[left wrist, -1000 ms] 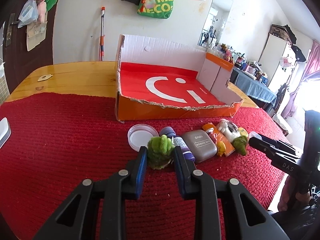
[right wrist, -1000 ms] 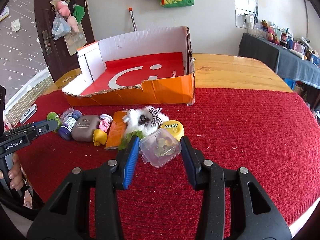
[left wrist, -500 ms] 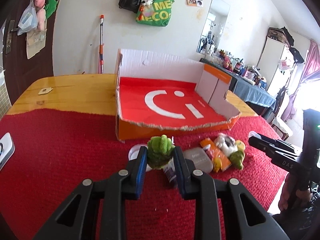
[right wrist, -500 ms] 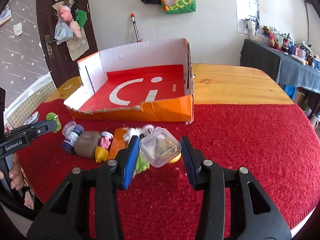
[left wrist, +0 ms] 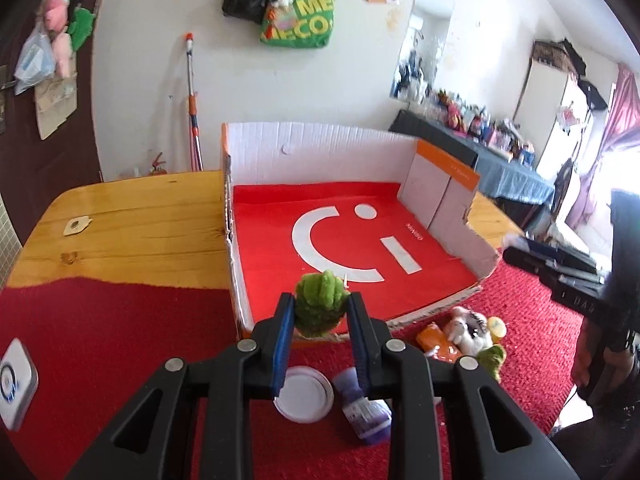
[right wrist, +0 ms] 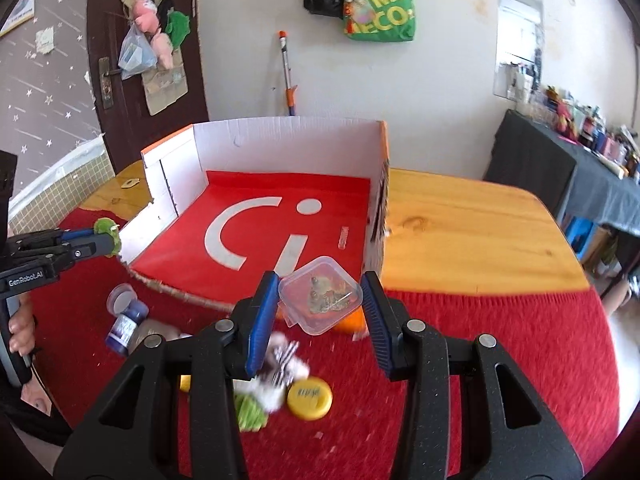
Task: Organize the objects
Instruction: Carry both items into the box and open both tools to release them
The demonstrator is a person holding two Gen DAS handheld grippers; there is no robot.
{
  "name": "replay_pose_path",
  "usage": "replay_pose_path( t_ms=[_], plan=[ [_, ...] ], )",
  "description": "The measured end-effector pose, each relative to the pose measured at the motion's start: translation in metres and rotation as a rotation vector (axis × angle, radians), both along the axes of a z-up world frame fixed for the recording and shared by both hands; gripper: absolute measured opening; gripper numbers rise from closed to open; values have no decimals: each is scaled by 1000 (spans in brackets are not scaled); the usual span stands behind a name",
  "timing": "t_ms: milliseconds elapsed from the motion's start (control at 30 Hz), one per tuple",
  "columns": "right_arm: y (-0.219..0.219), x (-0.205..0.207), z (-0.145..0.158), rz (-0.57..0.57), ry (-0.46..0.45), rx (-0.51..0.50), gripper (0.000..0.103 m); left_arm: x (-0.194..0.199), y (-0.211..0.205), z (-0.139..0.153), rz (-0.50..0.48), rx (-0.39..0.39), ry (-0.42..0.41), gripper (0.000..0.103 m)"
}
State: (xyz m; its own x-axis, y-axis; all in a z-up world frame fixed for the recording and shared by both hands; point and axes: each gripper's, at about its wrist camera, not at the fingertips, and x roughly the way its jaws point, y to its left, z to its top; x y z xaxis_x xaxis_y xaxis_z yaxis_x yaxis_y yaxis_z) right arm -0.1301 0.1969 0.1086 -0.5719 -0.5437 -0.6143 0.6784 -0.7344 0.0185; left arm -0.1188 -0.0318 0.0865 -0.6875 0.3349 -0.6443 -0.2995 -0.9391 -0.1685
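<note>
Our left tongs (left wrist: pixel 320 316) clamp a green plush (left wrist: pixel 319 308) and hold it over the torn front edge of the box (left wrist: pixel 320 152), whose red floor bears a white logo. Below us, on the red cloth (left wrist: pixel 100 340) covering the wooden surface (left wrist: pixel 132 224), lie a white lid (left wrist: pixel 306 398), a purple bottle (left wrist: pixel 362 412) and a white toy (left wrist: pixel 468 328).

The cardboard box (left wrist: pixel 348 240) on the table (left wrist: pixel 132 232) has a bare red floor, open from above. Its torn front wall is low, while the back and side walls stand taller. Small items, among them a white lid (left wrist: pixel 304 394) and a purple bottle (left wrist: pixel 362 410), crowd the red cloth (left wrist: pixel 100 340) just before that front wall.
</note>
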Motion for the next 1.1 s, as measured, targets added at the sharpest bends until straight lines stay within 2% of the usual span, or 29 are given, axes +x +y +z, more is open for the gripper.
replay_pose_path(
  t_ms=[167,267,433,700,900,1100],
  plan=[
    [-21,-27,-1,70,-69,76,41,-26,3,-2,-45,-50,-71,28],
    [-32,-40,-5,114,-119,135,41,-41,4,-4,-85,-66,-137,28],
    [-46,-55,-10,171,-192,222,41,-63,6,-15,-127,-137,-239,28],
    [-64,-71,-25,203,-326,338,41,-82,17,-27,-191,-242,-326,28],
    [-69,-80,-31,218,-405,387,41,-89,25,-31,-234,-304,-383,28],
    [-77,-85,-33,237,-398,460,41,-94,31,-32,-272,-363,-412,28]
  ],
)
